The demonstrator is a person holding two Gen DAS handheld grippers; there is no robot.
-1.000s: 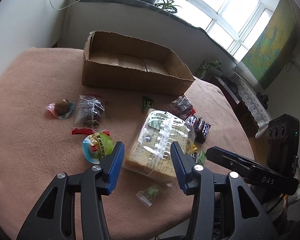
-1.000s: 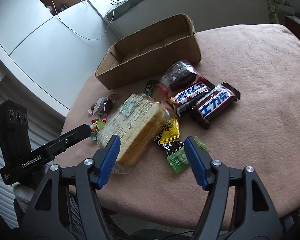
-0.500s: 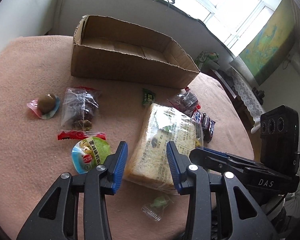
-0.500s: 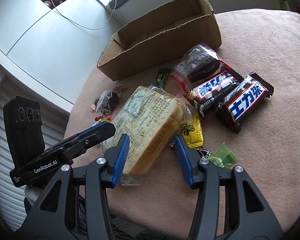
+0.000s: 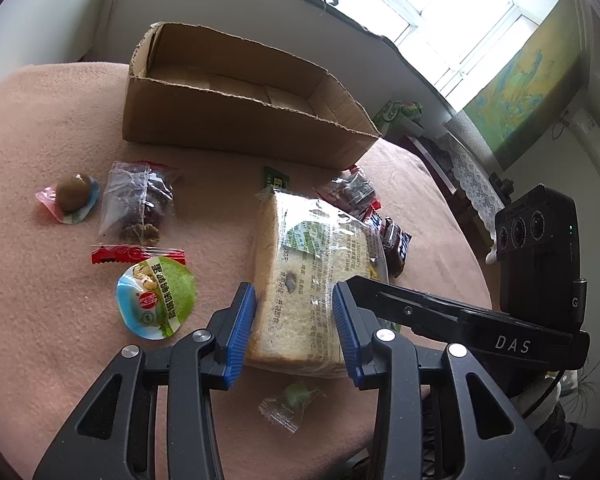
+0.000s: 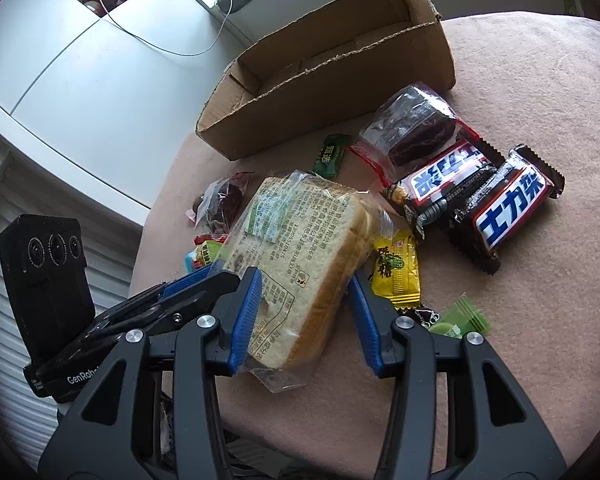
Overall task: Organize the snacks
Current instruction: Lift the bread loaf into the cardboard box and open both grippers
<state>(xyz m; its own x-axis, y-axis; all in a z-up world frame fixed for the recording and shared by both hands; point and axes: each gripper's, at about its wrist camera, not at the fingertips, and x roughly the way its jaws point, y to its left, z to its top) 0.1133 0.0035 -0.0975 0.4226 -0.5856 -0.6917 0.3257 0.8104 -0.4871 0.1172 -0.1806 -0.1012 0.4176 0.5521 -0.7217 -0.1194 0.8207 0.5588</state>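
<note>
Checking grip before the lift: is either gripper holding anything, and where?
Both grippers, left and right, straddle the bagged bread at its near end; their jaws were just closing, and firm contact cannot be told.

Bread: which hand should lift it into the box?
Probably left: the left gripper, jaws just closing, sits close to both bread sides; the right gripper, also closing around it, leaves a gap.

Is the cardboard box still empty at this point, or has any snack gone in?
Empty as far as visible: the cardboard box shows only bare floor flaps; its near inner side is hidden. The bagged bread lies outside on the cloth.
</note>
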